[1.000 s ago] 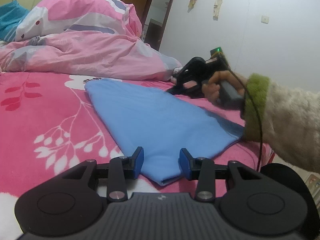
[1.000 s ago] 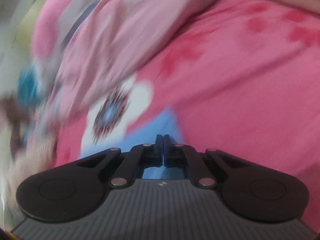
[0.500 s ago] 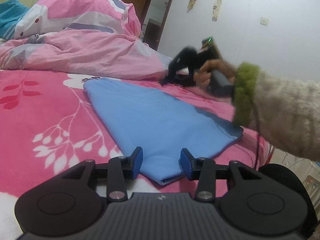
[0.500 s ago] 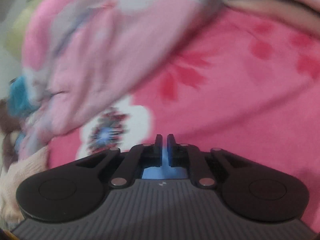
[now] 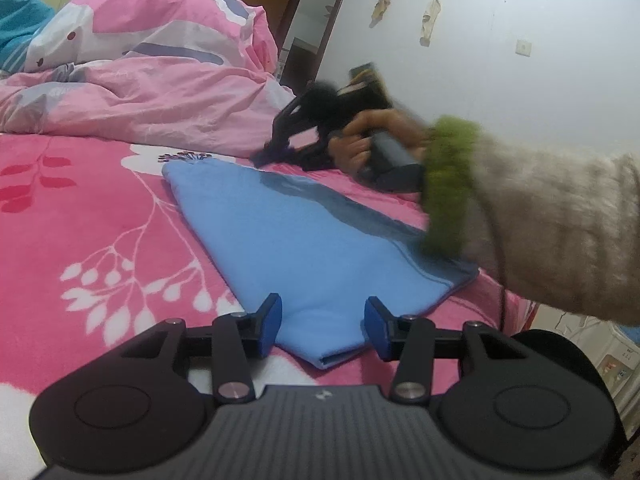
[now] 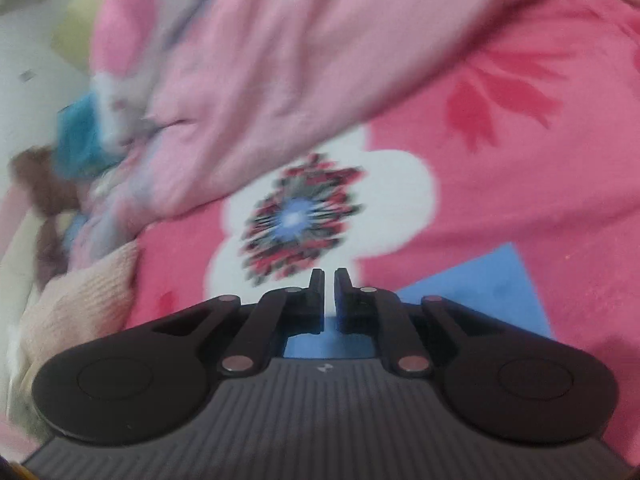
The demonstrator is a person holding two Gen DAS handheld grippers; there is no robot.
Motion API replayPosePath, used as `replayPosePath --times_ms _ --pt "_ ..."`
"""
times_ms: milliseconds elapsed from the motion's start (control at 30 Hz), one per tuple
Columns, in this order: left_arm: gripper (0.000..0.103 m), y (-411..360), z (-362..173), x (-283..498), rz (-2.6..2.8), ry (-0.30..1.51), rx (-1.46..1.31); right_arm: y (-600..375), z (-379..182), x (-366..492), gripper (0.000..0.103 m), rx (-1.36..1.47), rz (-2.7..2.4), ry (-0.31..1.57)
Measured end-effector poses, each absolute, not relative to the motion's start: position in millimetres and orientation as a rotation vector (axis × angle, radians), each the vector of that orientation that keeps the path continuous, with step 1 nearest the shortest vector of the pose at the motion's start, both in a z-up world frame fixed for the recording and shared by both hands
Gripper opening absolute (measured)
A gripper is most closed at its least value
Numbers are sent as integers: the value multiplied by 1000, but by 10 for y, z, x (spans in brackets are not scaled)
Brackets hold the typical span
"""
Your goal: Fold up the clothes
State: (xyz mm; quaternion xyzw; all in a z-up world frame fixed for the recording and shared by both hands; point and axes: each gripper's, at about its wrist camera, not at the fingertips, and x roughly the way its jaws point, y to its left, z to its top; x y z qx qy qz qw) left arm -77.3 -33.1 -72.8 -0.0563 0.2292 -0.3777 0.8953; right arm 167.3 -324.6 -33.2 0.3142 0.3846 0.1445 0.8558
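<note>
A folded light-blue cloth (image 5: 300, 240) lies flat on the pink flowered bed sheet (image 5: 80, 220). My left gripper (image 5: 322, 312) hovers low at its near corner. Its jaws are opening, and the corner lies between the blue pads without being pressed. My right gripper (image 5: 260, 156), blurred and held by a hand (image 5: 360, 144) in a fuzzy cream sleeve (image 5: 540, 220), hangs over the cloth's far edge. In the right wrist view, the right gripper (image 6: 329, 276) is shut with nothing between its fingers. A corner of the blue cloth (image 6: 488, 288) shows below and to its right.
A rumpled pink duvet (image 5: 160, 88) is heaped along the far side of the bed, just behind the cloth. A dark doorway (image 5: 308, 40) and a white wall stand beyond. The bed's right edge runs under the sleeve.
The right gripper has swung from the cloth's right edge up and left toward its far end. The left gripper's pads have spread a little wider and stayed where they were.
</note>
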Motion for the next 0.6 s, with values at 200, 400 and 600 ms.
replayPosePath --times_ms 200,400,600 --pt "49 -344 -736 -784 -782 470 -111 -2844 -441 1738 5 539 387 918" --pt "49 -332 -747 -758 -785 470 -117 -2972 -280 2046 7 586 288 812" --pt "49 -337 -744 -750 -785 471 -118 -2440 -210 1649 7 444 565 990"
